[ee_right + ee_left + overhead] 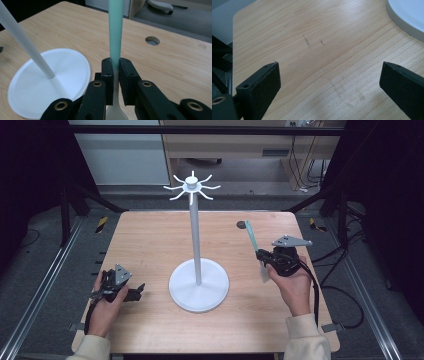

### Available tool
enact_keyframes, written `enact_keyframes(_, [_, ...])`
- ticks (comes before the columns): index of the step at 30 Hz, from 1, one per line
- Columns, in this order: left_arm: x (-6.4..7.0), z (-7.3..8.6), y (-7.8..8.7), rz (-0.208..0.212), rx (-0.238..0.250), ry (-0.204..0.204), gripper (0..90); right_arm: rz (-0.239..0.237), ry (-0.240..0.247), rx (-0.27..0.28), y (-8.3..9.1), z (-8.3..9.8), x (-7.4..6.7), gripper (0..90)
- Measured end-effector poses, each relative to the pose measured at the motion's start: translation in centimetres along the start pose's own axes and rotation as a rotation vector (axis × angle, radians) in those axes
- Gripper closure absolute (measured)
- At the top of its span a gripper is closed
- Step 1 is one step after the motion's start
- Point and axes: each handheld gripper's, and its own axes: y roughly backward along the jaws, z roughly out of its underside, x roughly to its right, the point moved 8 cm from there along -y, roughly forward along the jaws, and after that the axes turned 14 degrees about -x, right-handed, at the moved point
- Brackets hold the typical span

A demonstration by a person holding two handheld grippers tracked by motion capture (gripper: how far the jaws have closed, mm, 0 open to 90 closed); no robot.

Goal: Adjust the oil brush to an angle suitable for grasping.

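Right gripper view: right tongs (114, 72) tight around teal-handled utensil (115, 32)

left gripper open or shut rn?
Open. In its own view the left gripper has its two black jaws far apart, with only bare table between them.

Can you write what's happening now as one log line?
left gripper: open, empty, low over table | right gripper: shut on spatula | stand: centre
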Motion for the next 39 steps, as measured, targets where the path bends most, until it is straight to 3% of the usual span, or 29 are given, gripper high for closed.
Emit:
enact_keyframes(17, [0.0, 0.0, 0.0, -0.001, 0.003, 0.001, 2.9, -0.019, 0.051, 0.153, 3.1, -2.6, -2.6, 82.5])
enact_keyframes(39, [0.1, 0.0, 0.0, 0.000, -0.002, -0.006, 2.9, -0.055, 0.105, 0.244, 5.9, -4.8, -5.8, 82.5])
